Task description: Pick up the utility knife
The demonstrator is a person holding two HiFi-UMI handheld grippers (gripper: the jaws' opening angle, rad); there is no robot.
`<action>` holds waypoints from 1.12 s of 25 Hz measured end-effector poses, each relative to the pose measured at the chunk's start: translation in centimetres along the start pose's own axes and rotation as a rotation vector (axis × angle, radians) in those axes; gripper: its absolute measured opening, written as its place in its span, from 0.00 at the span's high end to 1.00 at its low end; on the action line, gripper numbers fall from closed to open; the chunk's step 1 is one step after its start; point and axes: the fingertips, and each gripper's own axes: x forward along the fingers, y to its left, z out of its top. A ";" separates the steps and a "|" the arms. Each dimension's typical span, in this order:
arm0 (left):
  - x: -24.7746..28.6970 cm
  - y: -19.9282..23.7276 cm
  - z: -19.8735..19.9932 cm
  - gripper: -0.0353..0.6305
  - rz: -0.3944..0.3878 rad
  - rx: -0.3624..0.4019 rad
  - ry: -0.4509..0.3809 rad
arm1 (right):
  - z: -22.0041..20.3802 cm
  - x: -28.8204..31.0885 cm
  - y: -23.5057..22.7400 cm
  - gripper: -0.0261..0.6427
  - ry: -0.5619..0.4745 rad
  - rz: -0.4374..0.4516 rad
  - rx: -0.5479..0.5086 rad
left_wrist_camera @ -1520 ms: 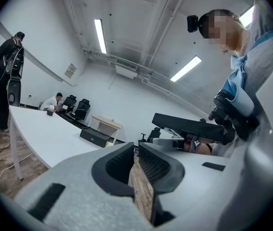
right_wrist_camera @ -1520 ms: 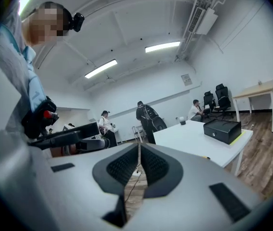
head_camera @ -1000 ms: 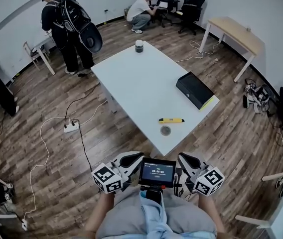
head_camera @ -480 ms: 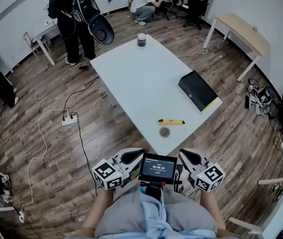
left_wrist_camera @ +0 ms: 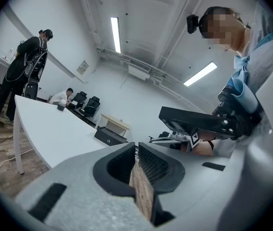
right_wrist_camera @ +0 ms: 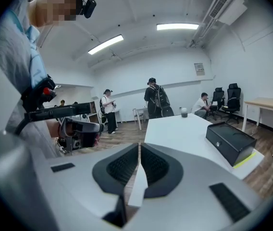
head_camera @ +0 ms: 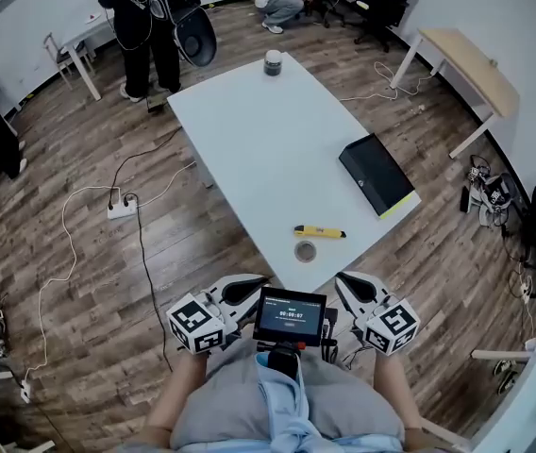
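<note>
Yellow utility knife point(head_camera: 320, 232) flat on white tabletop point(head_camera: 259, 140) near its 6 o'clock corner, round disc point(head_camera: 305, 251) just beside at 7 o'clock, black box point(head_camera: 375, 174) at 1 o'clock, left hand-held gripper point(head_camera: 262, 279) and right hand-held gripper point(head_camera: 340, 278) both closed, empty, off tabletop at 6 o'clock.

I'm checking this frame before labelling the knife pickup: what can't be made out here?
- Utility knife: head view, too small to tell whether its blade is out; neither gripper view shows it.
- Round object beside it: head view, too small to identify.
- Black case: closed, contents hidden in every view.
</note>
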 end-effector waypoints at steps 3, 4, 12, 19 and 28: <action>0.7 0.6 -0.1 0.91 -0.016 0.000 0.021 | -0.3 0.2 -0.4 0.91 0.010 -0.011 0.016; 1.1 0.9 -0.1 0.91 -0.023 0.005 0.030 | -0.4 0.2 -0.5 0.91 0.012 -0.014 0.022; 5.4 1.9 -0.3 0.91 -0.109 0.047 0.123 | -1.4 -0.7 -1.0 0.91 -0.004 -0.062 0.072; 9.1 1.5 -1.3 0.91 -0.204 0.079 0.221 | -2.3 -3.1 -2.6 0.91 -0.057 -0.161 0.138; 13.1 2.9 -1.5 0.91 -0.265 0.165 0.336 | -3.1 -5.8 -4.4 0.91 -0.115 -0.276 0.214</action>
